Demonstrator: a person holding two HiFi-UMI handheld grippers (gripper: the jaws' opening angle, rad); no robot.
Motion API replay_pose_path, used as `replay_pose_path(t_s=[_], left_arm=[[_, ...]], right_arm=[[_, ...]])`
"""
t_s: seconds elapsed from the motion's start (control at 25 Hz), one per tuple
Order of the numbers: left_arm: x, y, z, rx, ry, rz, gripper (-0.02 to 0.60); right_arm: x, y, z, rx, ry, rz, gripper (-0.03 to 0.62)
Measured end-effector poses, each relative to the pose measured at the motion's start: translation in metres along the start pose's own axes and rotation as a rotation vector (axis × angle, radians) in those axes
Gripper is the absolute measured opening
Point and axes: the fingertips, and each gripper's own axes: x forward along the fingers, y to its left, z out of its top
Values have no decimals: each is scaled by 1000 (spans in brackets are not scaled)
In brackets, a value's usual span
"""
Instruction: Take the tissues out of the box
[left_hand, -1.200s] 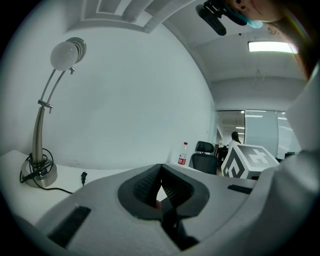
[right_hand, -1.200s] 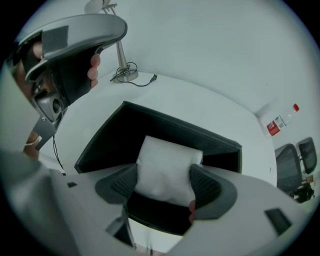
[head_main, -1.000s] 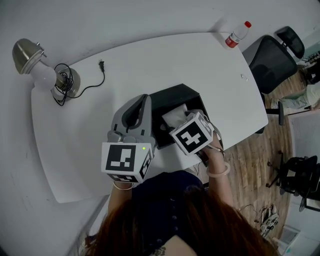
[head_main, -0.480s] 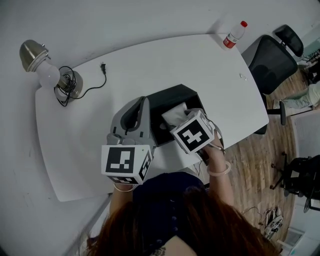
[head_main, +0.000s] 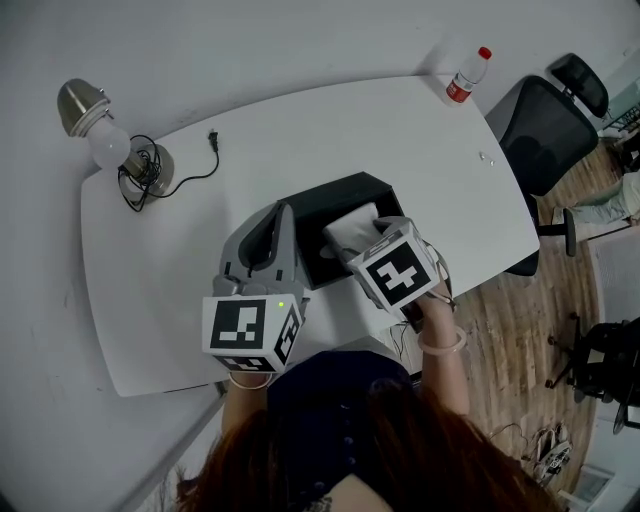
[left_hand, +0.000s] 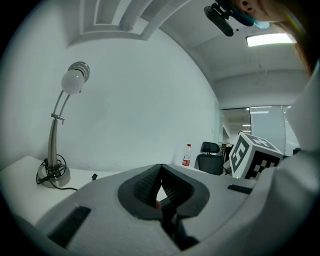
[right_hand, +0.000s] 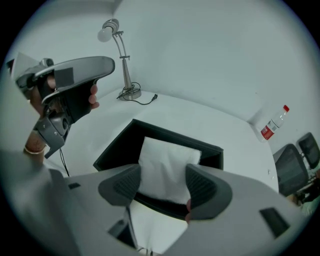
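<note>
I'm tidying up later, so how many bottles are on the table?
1. The red-capped bottle stands at the far right corner of the table; the near edge is partly hidden.

White across the table (head_main: 300, 140) and the tissue (head_main: 352, 228), black on the box (head_main: 345, 195). Grey on the left gripper (left_hand: 160, 187) and right gripper (right_hand: 162, 182), black-and-white square patterns on their cubes. Far left, silver on the lamp (head_main: 78, 103); far right, red cap and label on the bottle (head_main: 467, 76).
</note>
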Motion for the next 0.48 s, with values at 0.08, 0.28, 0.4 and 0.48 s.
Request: replay_pose_path(t_s=[0.08, 0.28, 0.4, 0.48], left_arm=[[-4, -1, 1, 3, -3, 5, 21], [-12, -9, 3, 14, -7, 11, 20], [-18, -12, 3, 19, -10, 15, 21], [-22, -14, 2, 21, -11, 18, 20]], right_arm=[[-4, 1, 1, 4, -18, -5, 301], [-14, 2, 4, 49, -83, -16, 301], [-21, 1, 6, 47, -126, -35, 301], [-27, 0, 8, 48, -161, -46, 301]])
